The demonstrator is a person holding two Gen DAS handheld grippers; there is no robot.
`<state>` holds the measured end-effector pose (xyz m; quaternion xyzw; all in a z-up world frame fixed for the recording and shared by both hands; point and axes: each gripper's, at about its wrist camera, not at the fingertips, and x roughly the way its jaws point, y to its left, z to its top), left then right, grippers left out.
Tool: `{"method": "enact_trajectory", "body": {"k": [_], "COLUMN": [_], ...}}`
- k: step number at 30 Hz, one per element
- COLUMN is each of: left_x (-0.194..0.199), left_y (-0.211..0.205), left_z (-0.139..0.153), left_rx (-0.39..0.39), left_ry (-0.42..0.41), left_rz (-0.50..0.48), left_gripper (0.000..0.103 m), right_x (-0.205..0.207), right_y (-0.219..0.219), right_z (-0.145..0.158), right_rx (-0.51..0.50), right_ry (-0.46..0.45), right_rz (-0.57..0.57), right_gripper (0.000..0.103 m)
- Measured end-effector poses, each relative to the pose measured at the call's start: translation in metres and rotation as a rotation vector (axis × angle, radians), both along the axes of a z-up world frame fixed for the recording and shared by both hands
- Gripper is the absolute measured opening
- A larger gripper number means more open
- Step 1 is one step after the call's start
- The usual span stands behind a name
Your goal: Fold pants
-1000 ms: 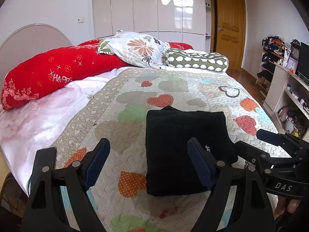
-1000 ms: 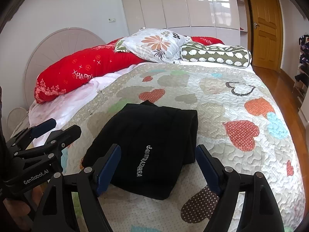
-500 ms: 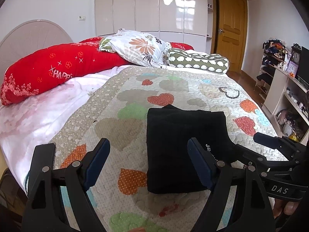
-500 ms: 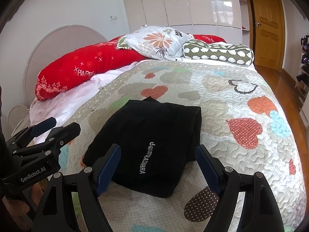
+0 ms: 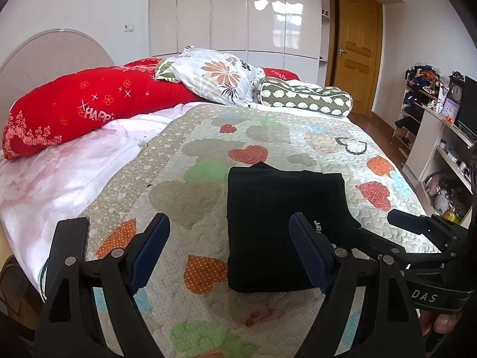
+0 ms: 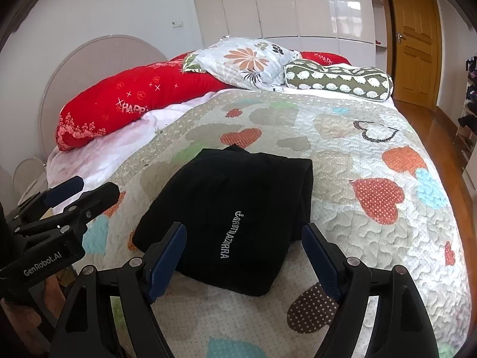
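black pants (image 5: 283,223) sit folded in a neat block at centre frame on the heart quilt (image 5: 193,161). left gripper (image 5: 229,253) spread wide, holding nothing; right gripper (image 6: 244,256) likewise, low in frame.

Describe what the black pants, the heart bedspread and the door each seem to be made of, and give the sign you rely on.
Black pants: soft matte knit or fleece-like cloth, probably; it absorbs light and bears pale, perhaps stitched, lettering.
Heart bedspread: quilted fabric, likely cotton; puckered stitch lines cover its patches.
Door: wood or wood veneer with a semi-gloss varnish; warm orange tone, raised panels, slight sheen.
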<state>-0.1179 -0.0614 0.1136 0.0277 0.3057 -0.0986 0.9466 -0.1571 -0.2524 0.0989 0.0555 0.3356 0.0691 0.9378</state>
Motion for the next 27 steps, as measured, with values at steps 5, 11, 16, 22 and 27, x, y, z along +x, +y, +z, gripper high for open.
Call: {"method": "enact_trajectory", "body": {"k": [5, 11, 16, 22, 27], "left_x": [-0.002, -0.002, -0.002, -0.002, -0.005], "left_y": [-0.005, -0.008, -0.005, -0.004, -0.003], "left_z": [0.001, 0.004, 0.006, 0.007, 0.008], "left_rx": [0.001, -0.002, -0.017, -0.011, -0.013], "left_ry": [-0.002, -0.006, -0.008, -0.022, -0.052], "left_rz": [-0.012, -0.025, -0.027, -0.021, -0.028], "left_gripper": [0.083, 0.083, 0.083, 0.083, 0.083], "right_x": [-0.002, -0.002, 0.000, 0.003, 0.003], "right_y": [-0.006, -0.010, -0.006, 0.002, 0.007], "right_z": [0.004, 0.006, 0.007, 0.005, 0.003], "right_rx": [0.004, 0.008, 0.002, -0.011, -0.023], "right_ry": [-0.009, -0.007, -0.005, 0.003, 0.013], "right_rz": [-0.014, -0.031, -0.024, -0.006, 0.000], "right_gripper": [0.081, 0.081, 0.082, 0.082, 0.082]}}
